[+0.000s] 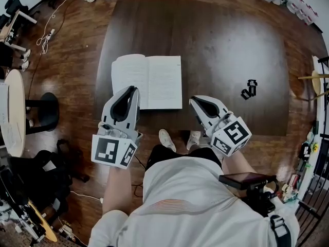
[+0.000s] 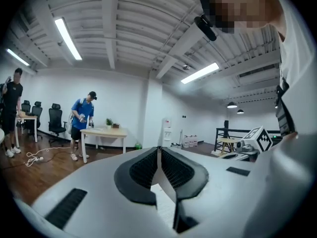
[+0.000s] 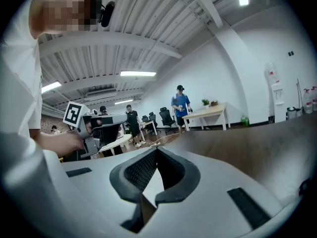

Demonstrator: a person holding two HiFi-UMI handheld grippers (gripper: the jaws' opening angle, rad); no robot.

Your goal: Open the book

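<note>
White paper book (image 1: 147,81) lies open, flat on dark brown wooden table (image 1: 226,45), near front edge. My left white gripper (image 1: 129,90) and right white gripper (image 1: 196,102) hang just beside it, both pressed together, holding nothing. Opening step looks done. Next: keep off pages, pull hands away.

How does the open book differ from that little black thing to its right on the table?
The book is white and lies open, pages up; the black thing is dark and too small to identify. The book is far larger. The left claw overlaps the book's near corner in the head view; nothing overlaps the black thing. Both rest on the dark table.
</note>
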